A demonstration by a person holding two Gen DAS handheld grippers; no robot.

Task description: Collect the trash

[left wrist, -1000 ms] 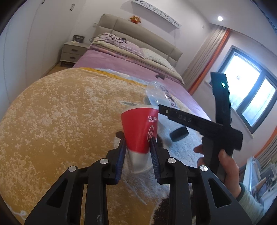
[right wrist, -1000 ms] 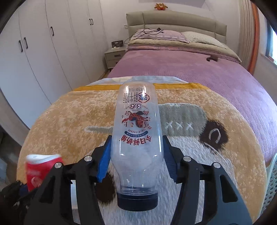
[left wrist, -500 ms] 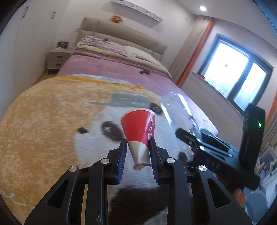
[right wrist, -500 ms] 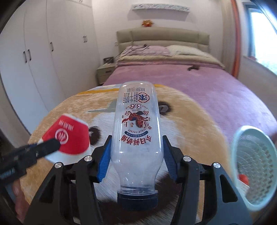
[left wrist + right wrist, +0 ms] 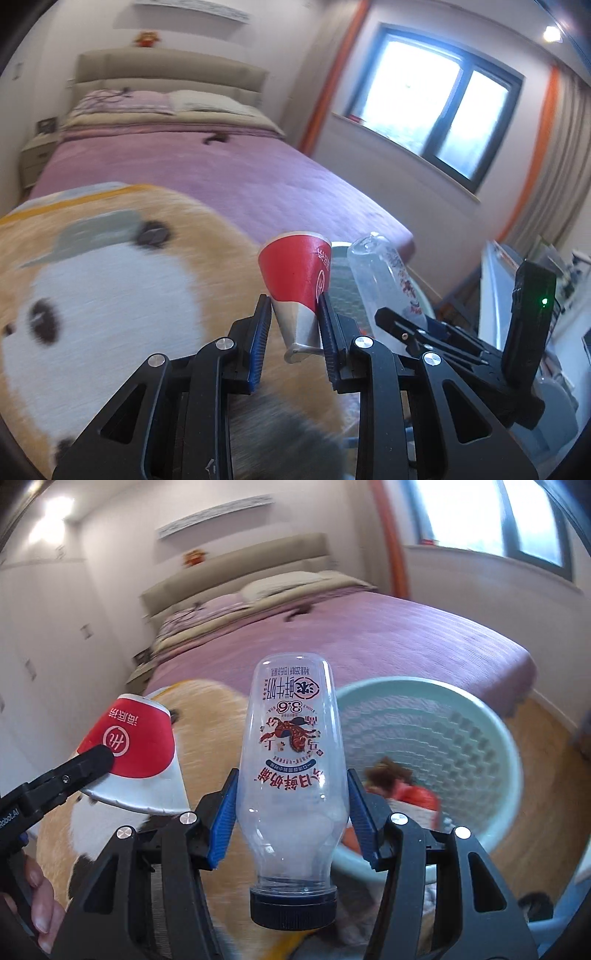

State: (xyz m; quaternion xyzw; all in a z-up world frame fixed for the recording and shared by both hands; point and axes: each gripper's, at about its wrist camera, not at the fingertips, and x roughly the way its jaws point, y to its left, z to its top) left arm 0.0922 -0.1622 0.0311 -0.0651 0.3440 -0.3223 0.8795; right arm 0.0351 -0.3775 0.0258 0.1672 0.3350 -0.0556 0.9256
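While both views show the bottle (image 5: 291,771), only the right reveals basket (image 5: 491,738) contents.

I see a red-and-white paper cup (image 5: 295,275), crushed at its base, held mouth-up; beside it a clear empty bottle (image 5: 293,764), dark cap toward me, before the pale-green mesh bin (image 5: 461,738).

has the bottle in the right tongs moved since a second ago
Yes. The bottle has swung right, off the orange blanket, toward the green basket.

Cup (image 5: 295,273): red over white. Bottle (image 5: 293,775): clear, red-blue print, dark cap. Basket (image 5: 491,731): pale green. Bedspread (image 5: 207,173): mauve.
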